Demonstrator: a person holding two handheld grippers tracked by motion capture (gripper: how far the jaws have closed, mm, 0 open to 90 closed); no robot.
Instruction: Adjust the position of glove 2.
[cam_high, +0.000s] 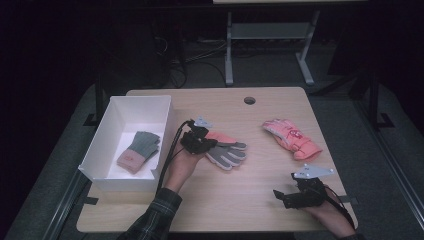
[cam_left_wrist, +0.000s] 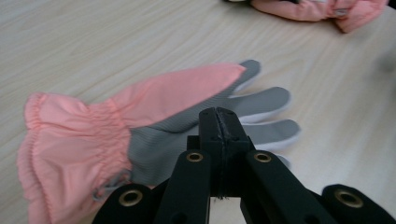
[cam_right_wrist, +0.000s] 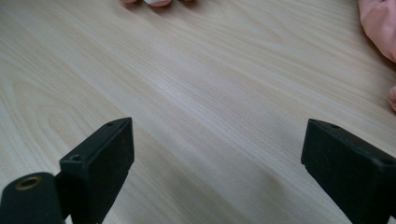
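A pink glove with a grey palm (cam_high: 227, 150) (cam_left_wrist: 163, 93) lies palm up near the table's middle. My left gripper (cam_high: 206, 145) (cam_left_wrist: 218, 112) is down on it, jaws closed together with the tips pinching the grey palm just past the gathered cuff. A second pink glove (cam_high: 292, 137) (cam_left_wrist: 317, 9) (cam_right_wrist: 380, 23) lies to the right, apart from both grippers. My right gripper (cam_high: 277, 192) (cam_right_wrist: 217, 154) rests near the front right edge, jaws wide open over bare wood with nothing between them.
A white box (cam_high: 100, 145) stands at the table's left side, holding a green knit glove with a pink cuff (cam_high: 140, 150). A round cable hole (cam_high: 249, 100) sits near the far edge. Beyond the table are a desk frame and cables on the floor.
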